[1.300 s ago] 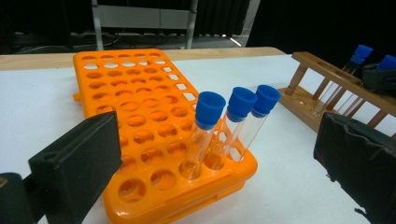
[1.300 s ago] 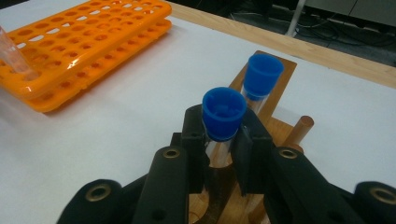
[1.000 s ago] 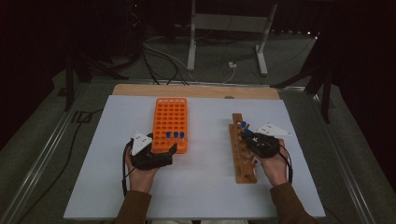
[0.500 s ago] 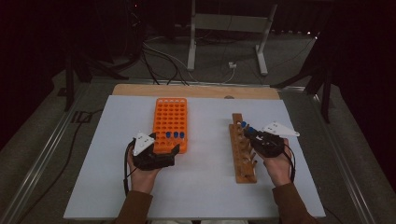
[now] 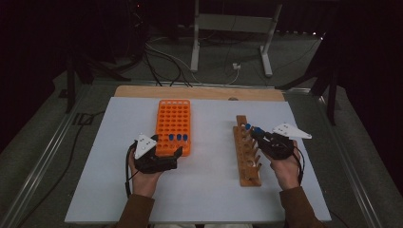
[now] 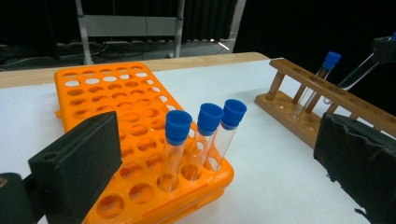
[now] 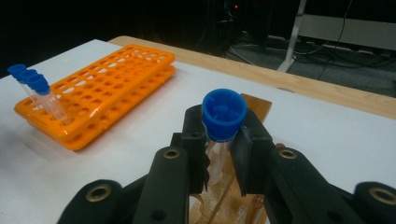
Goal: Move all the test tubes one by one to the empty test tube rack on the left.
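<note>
Little has shifted since a second ago: our right tongs (image 7: 219,154) stay clamped on a blue-capped tube (image 7: 223,116) at the wooden rack (image 5: 247,156), ready for lifting toward the orange rack (image 5: 173,124), beside which our left tongs (image 5: 164,149) gape empty.

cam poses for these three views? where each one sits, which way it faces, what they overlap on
High view: above the person's side, facing forward and down on the white table; both forearms, left gripper, right gripper.
Left gripper view: rides the left gripper, looks between wide jaws at the orange rack and three capped tubes.
Right gripper view: rides the right gripper, jaws clamping a blue-capped tube over the wooden rack.
Shared: both racks appear in all views.
</note>
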A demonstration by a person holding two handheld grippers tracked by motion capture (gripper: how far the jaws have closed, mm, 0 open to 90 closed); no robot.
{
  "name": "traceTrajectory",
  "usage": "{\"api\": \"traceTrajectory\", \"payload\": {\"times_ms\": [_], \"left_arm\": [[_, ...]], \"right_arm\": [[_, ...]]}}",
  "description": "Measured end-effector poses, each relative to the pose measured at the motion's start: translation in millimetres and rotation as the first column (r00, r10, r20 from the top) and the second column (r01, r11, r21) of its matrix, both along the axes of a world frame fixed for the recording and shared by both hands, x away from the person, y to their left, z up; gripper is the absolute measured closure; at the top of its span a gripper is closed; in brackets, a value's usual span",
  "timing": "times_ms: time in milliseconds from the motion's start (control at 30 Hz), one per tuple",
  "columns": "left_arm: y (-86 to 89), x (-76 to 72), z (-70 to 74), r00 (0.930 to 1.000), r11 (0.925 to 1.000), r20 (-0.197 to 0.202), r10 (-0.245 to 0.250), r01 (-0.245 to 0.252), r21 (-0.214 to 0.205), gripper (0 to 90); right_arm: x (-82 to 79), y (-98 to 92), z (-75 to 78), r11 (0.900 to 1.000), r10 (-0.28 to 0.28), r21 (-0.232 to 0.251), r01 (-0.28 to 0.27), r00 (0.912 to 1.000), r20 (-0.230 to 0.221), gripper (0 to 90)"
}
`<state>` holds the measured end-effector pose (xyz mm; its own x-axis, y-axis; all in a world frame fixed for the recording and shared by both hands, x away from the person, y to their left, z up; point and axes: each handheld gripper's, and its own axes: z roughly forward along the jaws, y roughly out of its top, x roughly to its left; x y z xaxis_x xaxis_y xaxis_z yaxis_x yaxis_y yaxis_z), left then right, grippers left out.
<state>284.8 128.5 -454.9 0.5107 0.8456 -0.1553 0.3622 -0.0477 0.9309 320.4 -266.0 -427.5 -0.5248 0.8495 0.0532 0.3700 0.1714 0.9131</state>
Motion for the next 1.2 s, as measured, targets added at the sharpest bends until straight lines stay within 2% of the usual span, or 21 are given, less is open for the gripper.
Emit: {"api": "traceTrajectory", "payload": {"times_ms": [667, 1200], "left_arm": [[-1.6, -1.4, 3.4, 0.9999, 0.9999, 0.008, -0.008, 0.008, 0.01, 1.9], [-5.1, -2.9, 4.6, 0.9997, 0.9996, 0.018, -0.016, 0.016, 0.024, 2.1]], "right_arm": [[-9.9, 4.9, 17.9, 0.9994, 0.034, 0.008, -0.035, 0.9985, 0.042, 76.7], [-13.5, 25.7, 15.3, 0.9945, 0.103, -0.022, -0.103, 0.9944, 0.024, 76.7]]}}
